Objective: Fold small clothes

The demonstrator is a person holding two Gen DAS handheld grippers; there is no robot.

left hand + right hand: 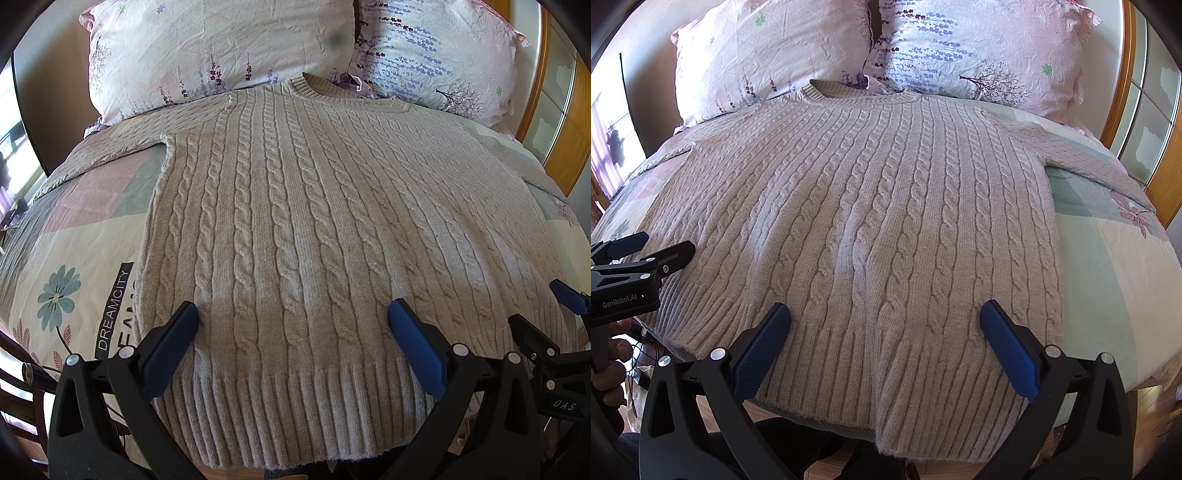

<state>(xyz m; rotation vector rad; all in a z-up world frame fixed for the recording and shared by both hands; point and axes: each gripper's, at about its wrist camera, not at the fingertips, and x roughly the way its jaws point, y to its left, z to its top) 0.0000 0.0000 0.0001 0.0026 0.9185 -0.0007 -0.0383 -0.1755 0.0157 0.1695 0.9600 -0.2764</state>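
Observation:
A beige cable-knit sweater [295, 221] lies flat and face up on the bed, collar toward the pillows, ribbed hem at the near edge. It also shows in the right wrist view [871, 206]. Its sleeves spread out to the left [110, 144] and right [1089, 155]. My left gripper [293, 317] is open and empty, hovering over the left part of the hem. My right gripper [884, 317] is open and empty over the right part of the hem. The right gripper shows at the edge of the left wrist view [554, 332], the left gripper in the right wrist view [646, 254].
The bed has a patchwork quilt [74, 240] with a flower print. Two floral pillows [221, 48] [979, 55] lean at the head. A wooden frame [1160, 166] stands at the right. The wooden floor [1145, 424] lies below the bed's near edge.

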